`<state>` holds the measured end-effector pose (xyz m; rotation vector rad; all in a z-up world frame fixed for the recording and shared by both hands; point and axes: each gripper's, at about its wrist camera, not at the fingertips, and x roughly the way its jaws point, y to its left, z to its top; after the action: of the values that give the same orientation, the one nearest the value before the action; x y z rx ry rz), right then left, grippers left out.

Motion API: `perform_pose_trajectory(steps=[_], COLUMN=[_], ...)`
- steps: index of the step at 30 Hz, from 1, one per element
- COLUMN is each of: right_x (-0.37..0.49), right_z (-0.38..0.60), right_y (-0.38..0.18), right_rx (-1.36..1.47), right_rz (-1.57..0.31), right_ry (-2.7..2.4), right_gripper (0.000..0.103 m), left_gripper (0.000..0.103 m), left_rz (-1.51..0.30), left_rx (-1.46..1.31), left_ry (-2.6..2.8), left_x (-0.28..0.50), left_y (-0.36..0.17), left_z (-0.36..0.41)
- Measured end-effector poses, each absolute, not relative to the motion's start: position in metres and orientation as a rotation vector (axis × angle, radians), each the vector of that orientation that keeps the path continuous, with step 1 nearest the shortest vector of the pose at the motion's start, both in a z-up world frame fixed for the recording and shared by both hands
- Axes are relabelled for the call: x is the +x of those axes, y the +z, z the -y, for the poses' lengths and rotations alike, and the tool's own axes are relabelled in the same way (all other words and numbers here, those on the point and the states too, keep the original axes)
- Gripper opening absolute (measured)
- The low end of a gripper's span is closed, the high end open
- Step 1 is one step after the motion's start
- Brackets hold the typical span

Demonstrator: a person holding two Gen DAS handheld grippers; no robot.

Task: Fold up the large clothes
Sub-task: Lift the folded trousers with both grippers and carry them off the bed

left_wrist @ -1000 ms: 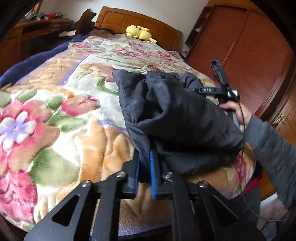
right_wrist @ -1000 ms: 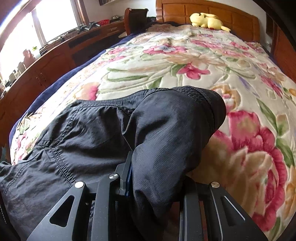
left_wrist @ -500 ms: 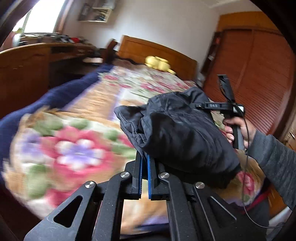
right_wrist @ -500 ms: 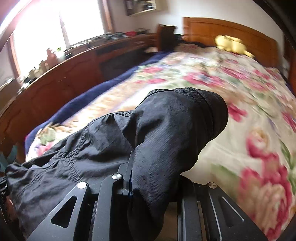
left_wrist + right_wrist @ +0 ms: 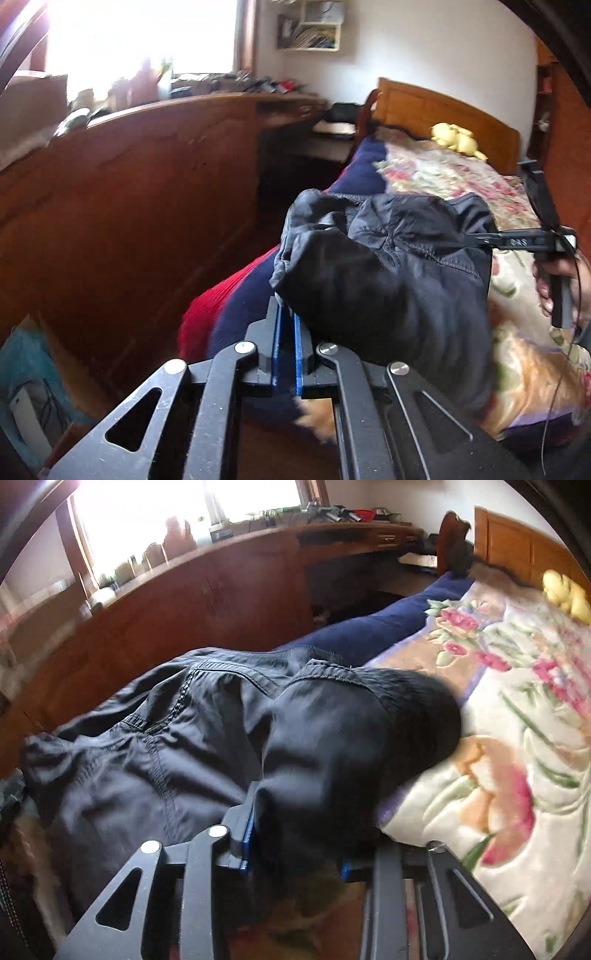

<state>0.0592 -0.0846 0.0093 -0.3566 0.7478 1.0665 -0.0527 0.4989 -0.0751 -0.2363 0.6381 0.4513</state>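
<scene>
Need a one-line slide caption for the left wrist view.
Left gripper pinches the dark garment, bunched above the floral bedspread; right gripper grips its far side.

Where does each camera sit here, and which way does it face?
Left wrist: on the left gripper, facing along the bed's side toward desk and headboard; jaws shut on the dark garment; right hand and right gripper show.
Right wrist: on the right gripper, facing across the blanket toward desk and window; jaws grip the garment.
Shared: garment, blanket, desk, yellow toy.
</scene>
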Motion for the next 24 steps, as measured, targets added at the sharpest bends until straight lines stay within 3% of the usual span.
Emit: perform_pose_trajectory(steps=[1, 3, 8, 13, 16, 22, 24], right_x=[0.053, 0.045, 0.014, 0.008, -0.006, -0.021, -0.023], right_z=[0.083, 0.085, 0.109, 0.147, 0.175, 0.236, 0.257], right_y=[0.007, 0.004, 0.005, 0.024, 0.036, 0.053, 0.058], right_rx=[-0.393, -0.437, -0.459, -0.414, -0.382, -0.335, -0.327], right_rz=[-0.722, -0.682, -0.647, -0.604, -0.582, -0.527, -0.509], right_ry=[1.034, 1.02, 1.056, 1.106, 1.119, 1.112, 1.092], right_gripper=[0.051, 0.059, 0.062, 0.063, 0.066, 0.074, 0.077], left_gripper=[0.008, 0.011, 0.032, 0.034, 0.041, 0.073, 0.078], left_rz=[-0.639, -0.639, -0.604, -0.564, -0.546, -0.508, -0.53], left_rx=[-0.24, -0.23, -0.198, -0.163, -0.139, -0.122, -0.124], left_ry=[0.452, 0.462, 0.452, 0.417, 0.386, 0.326, 0.306], left_x=[-0.054, -0.059, -0.072, -0.076, -0.07, -0.057, -0.046], left_y=[-0.079, -0.081, -0.061, -0.029, -0.014, 0.009, 0.012], left_z=[-0.499, -0.496, -0.485, -0.466, -0.448, -0.409, -0.397])
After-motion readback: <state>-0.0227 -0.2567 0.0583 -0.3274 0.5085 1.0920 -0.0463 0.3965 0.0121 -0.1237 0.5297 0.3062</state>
